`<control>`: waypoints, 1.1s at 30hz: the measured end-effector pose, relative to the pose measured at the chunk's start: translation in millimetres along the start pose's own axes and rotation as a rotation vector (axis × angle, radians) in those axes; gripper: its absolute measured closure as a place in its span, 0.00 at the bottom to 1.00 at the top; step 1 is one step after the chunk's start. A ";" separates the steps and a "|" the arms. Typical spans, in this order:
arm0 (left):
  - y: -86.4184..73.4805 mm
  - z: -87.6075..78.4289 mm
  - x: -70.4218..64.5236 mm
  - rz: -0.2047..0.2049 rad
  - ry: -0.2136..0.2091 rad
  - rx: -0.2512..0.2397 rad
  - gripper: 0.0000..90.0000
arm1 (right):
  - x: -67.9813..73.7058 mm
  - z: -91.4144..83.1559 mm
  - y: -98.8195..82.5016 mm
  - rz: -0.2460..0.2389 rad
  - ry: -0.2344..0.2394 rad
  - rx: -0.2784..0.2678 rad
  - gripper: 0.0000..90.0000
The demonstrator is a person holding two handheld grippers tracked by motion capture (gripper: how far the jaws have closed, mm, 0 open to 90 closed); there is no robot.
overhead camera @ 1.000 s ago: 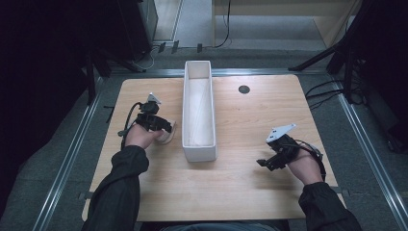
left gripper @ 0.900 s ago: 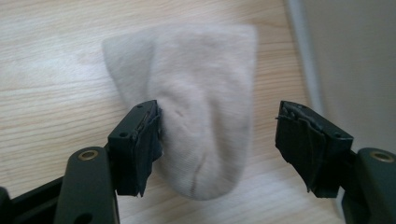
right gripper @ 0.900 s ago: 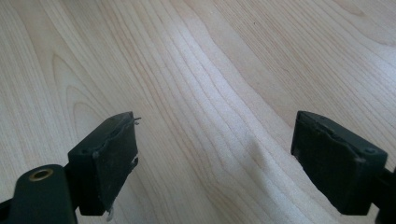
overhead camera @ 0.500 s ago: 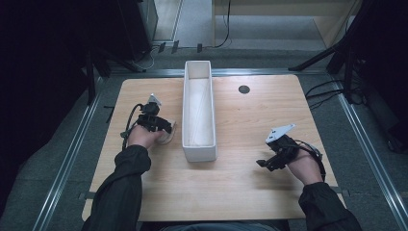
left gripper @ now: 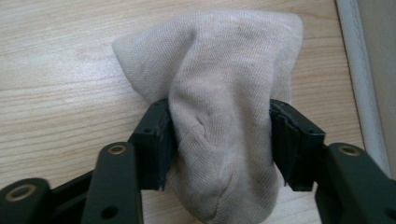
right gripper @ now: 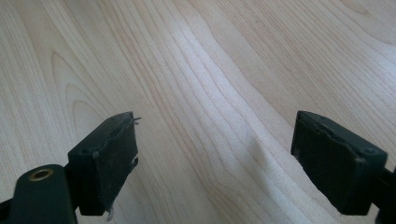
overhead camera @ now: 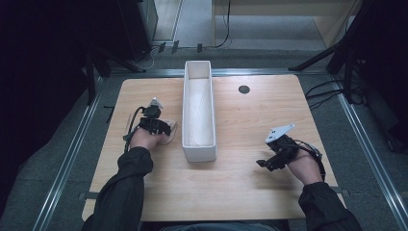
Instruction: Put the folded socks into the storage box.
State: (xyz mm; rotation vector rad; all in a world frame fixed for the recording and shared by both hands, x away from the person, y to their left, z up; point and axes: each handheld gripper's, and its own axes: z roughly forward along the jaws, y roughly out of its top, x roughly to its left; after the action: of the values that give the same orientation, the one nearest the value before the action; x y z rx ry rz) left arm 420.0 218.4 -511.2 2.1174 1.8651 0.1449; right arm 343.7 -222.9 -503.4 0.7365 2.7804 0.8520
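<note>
A beige sock [left gripper: 224, 116] lies bunched on the wooden table, and my left gripper [left gripper: 219, 140] is shut on it, its two black jaws pressing the fabric from both sides. In the high view the left gripper [overhead camera: 161, 127] sits just left of the long white bin [overhead camera: 198, 115], with the sock [overhead camera: 169, 137] peeking out under the hand. My right gripper [overhead camera: 269, 161] rests low over bare wood at the right of the table. Its jaws stand wide apart in the right gripper view [right gripper: 215, 163] with nothing between them.
The white bin runs lengthwise down the table's middle, and its wall [left gripper: 364, 93] shows at the right edge of the left gripper view. A small black round hole [overhead camera: 244, 89] sits in the tabletop at the far right. Metal rails border the table.
</note>
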 end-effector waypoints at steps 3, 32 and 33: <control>-0.6 0.0 -0.5 0.007 -0.003 -0.005 0.54 | 0.0 0.1 0.3 0.000 0.003 0.003 0.16; -2.0 -17.7 8.1 -0.096 -0.110 0.023 0.74 | -0.9 2.4 6.6 -0.008 0.017 -0.028 0.16; -2.0 -18.7 8.3 -0.104 -0.106 0.026 0.74 | -1.0 2.9 6.8 -0.010 0.017 -0.027 0.16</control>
State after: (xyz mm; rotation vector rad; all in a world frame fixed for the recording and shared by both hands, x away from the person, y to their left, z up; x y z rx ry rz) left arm 414.1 229.9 -495.2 1.9979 1.9185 -0.0150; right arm 348.2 -217.0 -502.0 0.7131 2.7795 0.8968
